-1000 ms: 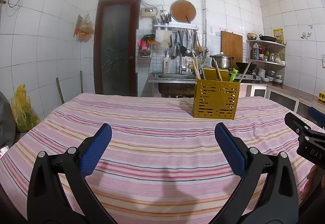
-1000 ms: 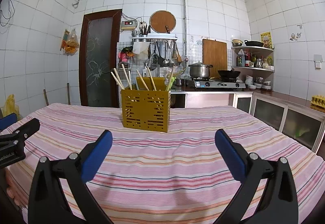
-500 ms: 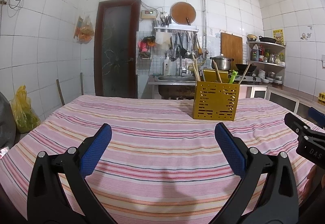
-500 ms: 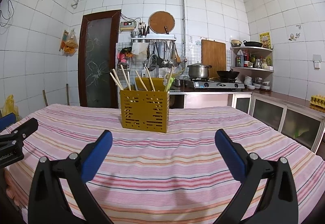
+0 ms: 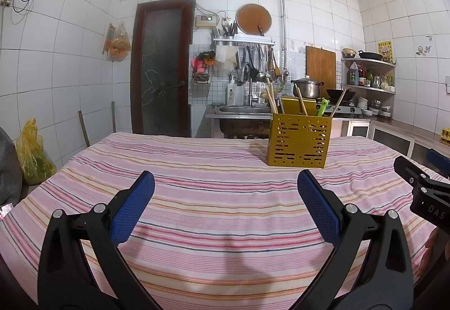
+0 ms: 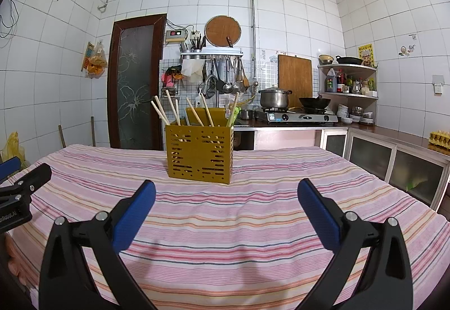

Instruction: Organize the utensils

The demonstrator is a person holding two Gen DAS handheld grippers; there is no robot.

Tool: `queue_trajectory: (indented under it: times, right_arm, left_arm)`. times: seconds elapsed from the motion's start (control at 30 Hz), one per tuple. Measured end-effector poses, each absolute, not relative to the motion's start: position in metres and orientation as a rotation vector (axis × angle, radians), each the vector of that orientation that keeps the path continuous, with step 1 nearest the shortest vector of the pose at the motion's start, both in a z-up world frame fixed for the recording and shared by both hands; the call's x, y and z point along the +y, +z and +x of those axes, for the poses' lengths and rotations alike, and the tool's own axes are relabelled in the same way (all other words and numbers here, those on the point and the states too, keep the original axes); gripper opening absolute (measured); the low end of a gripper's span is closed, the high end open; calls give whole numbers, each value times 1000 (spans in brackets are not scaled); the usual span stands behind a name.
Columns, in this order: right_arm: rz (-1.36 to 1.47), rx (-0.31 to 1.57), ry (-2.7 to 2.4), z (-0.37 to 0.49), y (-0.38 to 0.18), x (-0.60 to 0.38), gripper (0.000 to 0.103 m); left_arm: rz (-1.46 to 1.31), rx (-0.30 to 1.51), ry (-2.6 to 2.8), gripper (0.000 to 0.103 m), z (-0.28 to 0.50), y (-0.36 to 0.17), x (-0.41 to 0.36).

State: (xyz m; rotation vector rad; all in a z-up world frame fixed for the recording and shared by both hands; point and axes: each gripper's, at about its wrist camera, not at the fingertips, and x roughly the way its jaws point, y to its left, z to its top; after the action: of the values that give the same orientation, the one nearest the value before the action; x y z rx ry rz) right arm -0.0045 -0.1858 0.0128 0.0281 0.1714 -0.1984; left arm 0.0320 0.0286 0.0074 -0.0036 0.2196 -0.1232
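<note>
Chopsticks (image 6: 197,112) upright in yellow holder (image 6: 200,153) on far striped counter (image 6: 253,214), both claws, left claw (image 5: 225,204) and right claw (image 6: 226,204), spread empty; best approached from above, one stick at a time.

Table (image 6: 253,225) under pink striped cloth (image 6: 281,180); yellow perforated utensil holder (image 6: 200,153) stands upright on it.

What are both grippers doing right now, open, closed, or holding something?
Left gripper: open, holding nothing.
Right gripper: open, holding nothing.
</note>
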Motion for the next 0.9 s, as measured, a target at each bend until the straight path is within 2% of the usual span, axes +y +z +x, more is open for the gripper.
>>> queue_trajectory:
  times: [0.9]
  right_arm:
    - [26,166,-202,-4,13,-190,99]
  left_arm:
    - [-1,213,-121,98,30,10,27]
